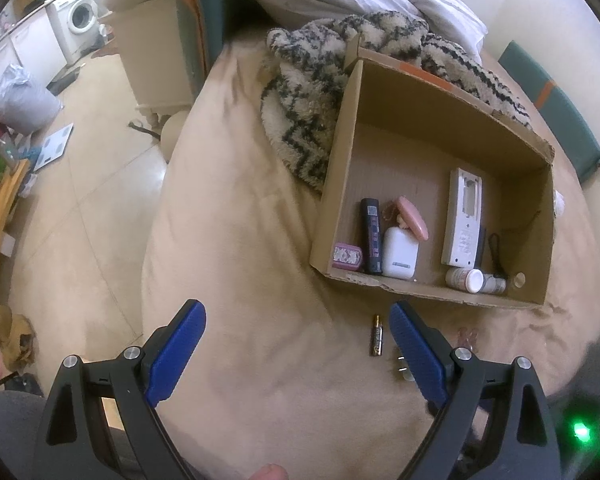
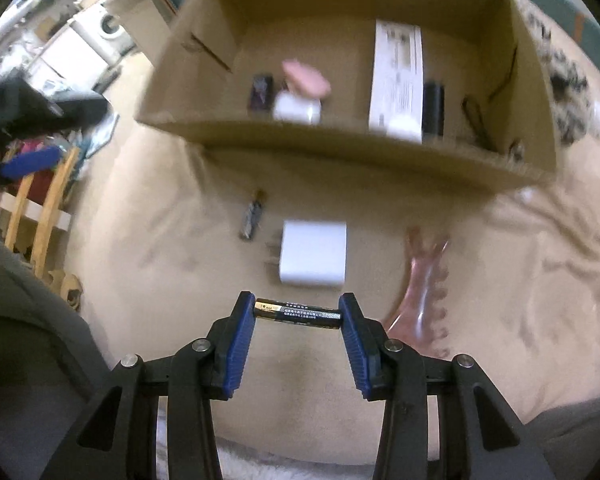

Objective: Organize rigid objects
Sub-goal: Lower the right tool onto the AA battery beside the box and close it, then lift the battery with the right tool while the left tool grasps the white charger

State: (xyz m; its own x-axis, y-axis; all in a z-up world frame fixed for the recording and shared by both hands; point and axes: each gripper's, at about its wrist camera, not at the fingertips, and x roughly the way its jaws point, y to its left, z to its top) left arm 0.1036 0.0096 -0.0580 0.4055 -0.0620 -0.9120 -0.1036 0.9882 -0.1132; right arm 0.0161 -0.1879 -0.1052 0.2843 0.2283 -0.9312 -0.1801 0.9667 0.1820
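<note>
One battery (image 2: pixel 298 315) between tool (image 2: pixel 298 316) pads.

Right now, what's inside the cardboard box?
In the box: a white remote, a white case, a pink thing, a dark stick, a small pink box and a bottle. The near wall hides anything tucked against it.

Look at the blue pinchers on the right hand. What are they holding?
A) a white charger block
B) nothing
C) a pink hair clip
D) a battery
D. The right gripper pinches a battery end to end between its blue pads, while the white charger block and pink hair clip lie on the bed.
</note>
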